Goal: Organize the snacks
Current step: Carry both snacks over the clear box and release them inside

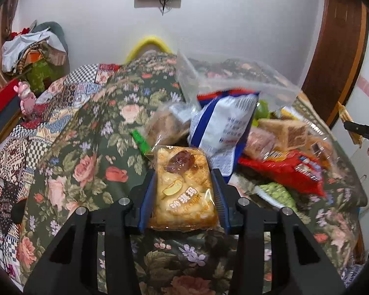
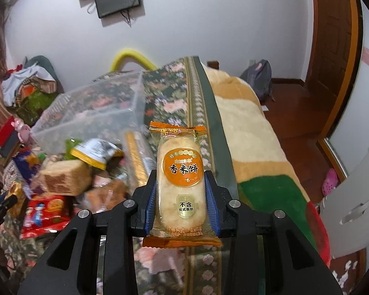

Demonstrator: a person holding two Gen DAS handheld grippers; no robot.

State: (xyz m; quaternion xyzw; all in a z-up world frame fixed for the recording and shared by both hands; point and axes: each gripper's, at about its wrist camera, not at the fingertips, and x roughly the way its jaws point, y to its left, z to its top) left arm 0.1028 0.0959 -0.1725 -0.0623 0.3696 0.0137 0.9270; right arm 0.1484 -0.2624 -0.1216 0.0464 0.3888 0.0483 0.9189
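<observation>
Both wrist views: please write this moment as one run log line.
left gripper: shut on yellow clear-wrapped sachima cake | right gripper: shut on orange-labelled rice cracker packet | clear plastic box: tilted behind snack pile

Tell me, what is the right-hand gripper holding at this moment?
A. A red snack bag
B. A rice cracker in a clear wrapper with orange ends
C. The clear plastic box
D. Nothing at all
B: in the right wrist view the right gripper has its blue pads pressed on both sides of the rice cracker packet, while the clear plastic box sits apart on the bed.
</observation>
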